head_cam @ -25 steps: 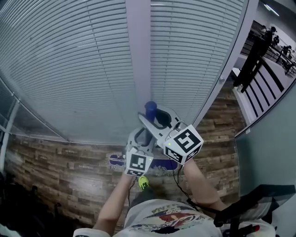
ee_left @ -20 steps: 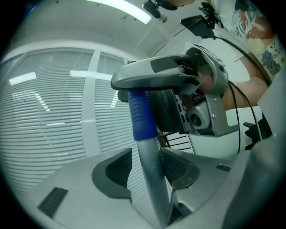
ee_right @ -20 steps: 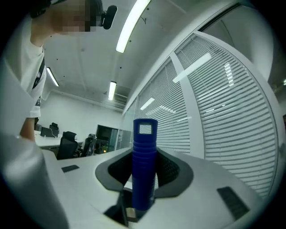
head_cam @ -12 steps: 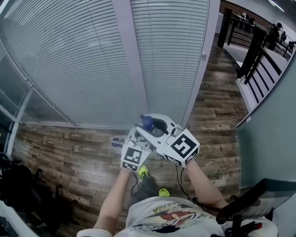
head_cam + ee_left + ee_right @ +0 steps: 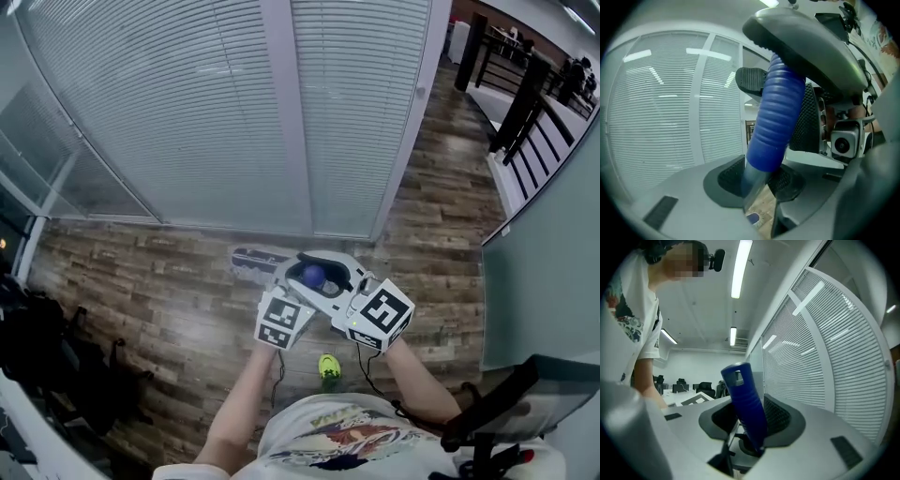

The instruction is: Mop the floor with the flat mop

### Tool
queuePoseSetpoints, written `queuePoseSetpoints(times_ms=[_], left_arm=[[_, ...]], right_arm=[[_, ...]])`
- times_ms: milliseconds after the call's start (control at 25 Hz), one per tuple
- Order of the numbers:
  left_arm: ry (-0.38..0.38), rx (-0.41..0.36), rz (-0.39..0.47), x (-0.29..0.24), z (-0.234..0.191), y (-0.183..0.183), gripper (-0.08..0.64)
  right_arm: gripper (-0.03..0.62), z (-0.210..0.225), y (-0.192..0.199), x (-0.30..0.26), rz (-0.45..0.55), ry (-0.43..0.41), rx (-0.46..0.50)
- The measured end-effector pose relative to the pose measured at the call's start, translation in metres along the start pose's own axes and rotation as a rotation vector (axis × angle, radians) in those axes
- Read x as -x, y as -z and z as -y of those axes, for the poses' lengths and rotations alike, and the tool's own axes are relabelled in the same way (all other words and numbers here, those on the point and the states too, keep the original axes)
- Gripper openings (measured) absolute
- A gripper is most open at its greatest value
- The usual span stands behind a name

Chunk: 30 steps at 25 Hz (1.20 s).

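— What are the tools holding?
— The left gripper [image 5: 764, 133] and right gripper [image 5: 751, 420] both clamp the blue ribbed plastic mop handle [image 5: 777, 110], the right one nearer its top. Both pairs of jaws have just been opening slightly, though the pads press on the grip.
— And the mop's end?
— The flat blue-purple mop head [image 5: 253, 263] lies just beyond the grippers, left of them. It rests on the brown wood-plank floor [image 5: 150, 291], near the white slatted blinds [image 5: 187, 112].

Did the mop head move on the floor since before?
Yes. The mop head slid left: earlier it lay under the white post, now mostly left of it.
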State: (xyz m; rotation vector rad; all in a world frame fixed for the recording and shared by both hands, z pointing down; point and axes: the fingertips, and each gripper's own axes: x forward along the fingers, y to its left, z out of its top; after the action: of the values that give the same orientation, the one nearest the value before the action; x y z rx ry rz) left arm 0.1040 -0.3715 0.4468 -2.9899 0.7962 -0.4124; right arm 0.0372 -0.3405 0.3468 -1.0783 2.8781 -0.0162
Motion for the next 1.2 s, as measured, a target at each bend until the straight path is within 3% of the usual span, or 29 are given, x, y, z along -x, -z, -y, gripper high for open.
queuePoseSetpoints(times_ms=[200, 520, 920, 1200], left_arm=[[-0.023, -0.014, -0.01, 0.057, 0.043, 0.03, 0.098], [-0.076, -0.038, -0.047, 0.135, 0.135, 0.096, 0.098], [-0.089, -0.034, -0.061, 0.196, 0.237, 0.099, 0.098], [-0.142, -0.057, -0.087, 0.215, 0.365, 0.11, 0.098]], right_arm=[[0.147, -0.078, 0.022, 0.02, -0.038, 0.011, 0.033], [0.163, -0.203, 0.072, 0.079, -0.093, -0.053, 0.025], [0.167, -0.296, 0.067, 0.155, -0.097, -0.112, 0.023], [0.17, -0.36, 0.075, 0.274, -0.077, -0.163, 0.026]])
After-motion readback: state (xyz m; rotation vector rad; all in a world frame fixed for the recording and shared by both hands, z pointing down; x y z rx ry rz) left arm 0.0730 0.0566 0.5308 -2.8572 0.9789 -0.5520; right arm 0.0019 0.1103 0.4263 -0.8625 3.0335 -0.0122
